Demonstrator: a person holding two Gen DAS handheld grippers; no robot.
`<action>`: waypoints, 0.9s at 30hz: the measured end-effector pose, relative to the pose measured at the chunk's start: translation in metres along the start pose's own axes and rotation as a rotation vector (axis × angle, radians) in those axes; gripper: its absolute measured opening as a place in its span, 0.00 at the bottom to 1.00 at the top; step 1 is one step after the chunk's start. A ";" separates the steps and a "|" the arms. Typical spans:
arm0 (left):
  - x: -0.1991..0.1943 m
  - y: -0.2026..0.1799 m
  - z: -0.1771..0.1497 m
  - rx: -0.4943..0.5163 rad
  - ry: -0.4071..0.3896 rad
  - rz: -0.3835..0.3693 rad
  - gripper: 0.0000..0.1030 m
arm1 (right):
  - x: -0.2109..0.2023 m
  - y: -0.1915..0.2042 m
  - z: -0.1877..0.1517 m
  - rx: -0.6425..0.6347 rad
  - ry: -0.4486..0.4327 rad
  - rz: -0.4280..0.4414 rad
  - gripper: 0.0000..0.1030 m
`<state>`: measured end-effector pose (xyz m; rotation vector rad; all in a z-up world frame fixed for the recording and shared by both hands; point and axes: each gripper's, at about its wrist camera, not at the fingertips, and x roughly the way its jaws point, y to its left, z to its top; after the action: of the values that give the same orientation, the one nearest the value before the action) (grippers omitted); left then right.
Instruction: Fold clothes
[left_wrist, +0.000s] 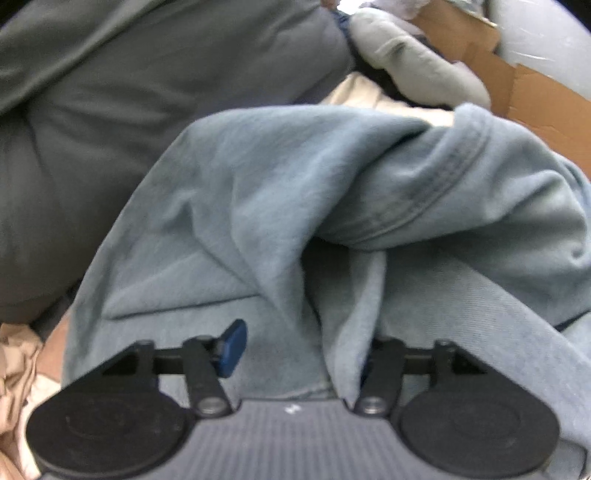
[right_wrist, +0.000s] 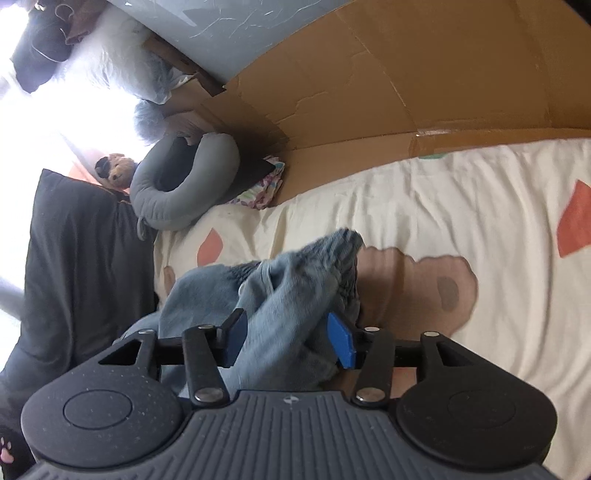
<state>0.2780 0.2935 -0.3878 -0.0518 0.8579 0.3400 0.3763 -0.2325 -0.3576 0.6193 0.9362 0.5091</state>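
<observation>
A light blue-grey garment (left_wrist: 295, 192) with a stitched hem fills the left wrist view, bunched in folds. My left gripper (left_wrist: 301, 347) has its jaws apart over it. One blue pad (left_wrist: 232, 347) stands free on the left, and a fold of the cloth drapes over and hides the other finger. In the right wrist view the same garment (right_wrist: 295, 288) lies heaped on a cream bedspread (right_wrist: 461, 206). My right gripper (right_wrist: 290, 341) stands with its jaws apart around a thick bundle of the cloth, and both blue pads (right_wrist: 341, 341) sit beside the bundle without squeezing it.
A dark grey pillow (right_wrist: 81, 258) lies on the left, also seen as a grey mass (left_wrist: 110, 129). A grey U-shaped cushion (right_wrist: 177, 184) and a plush toy (right_wrist: 116, 170) sit beyond it. Flattened cardboard (right_wrist: 406, 74) lines the wall behind the bed.
</observation>
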 end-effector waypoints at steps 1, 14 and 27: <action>-0.001 -0.001 0.001 0.014 -0.003 0.001 0.48 | -0.004 -0.002 -0.003 -0.004 0.004 0.000 0.54; -0.025 -0.005 0.024 0.048 -0.055 -0.066 0.10 | -0.033 -0.013 -0.078 -0.014 0.140 0.026 0.54; -0.098 -0.018 0.040 0.112 0.008 -0.186 0.07 | -0.022 0.022 -0.113 -0.106 0.227 0.087 0.54</action>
<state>0.2536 0.2568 -0.2899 -0.0284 0.8716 0.1174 0.2654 -0.2008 -0.3804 0.5146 1.0922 0.7136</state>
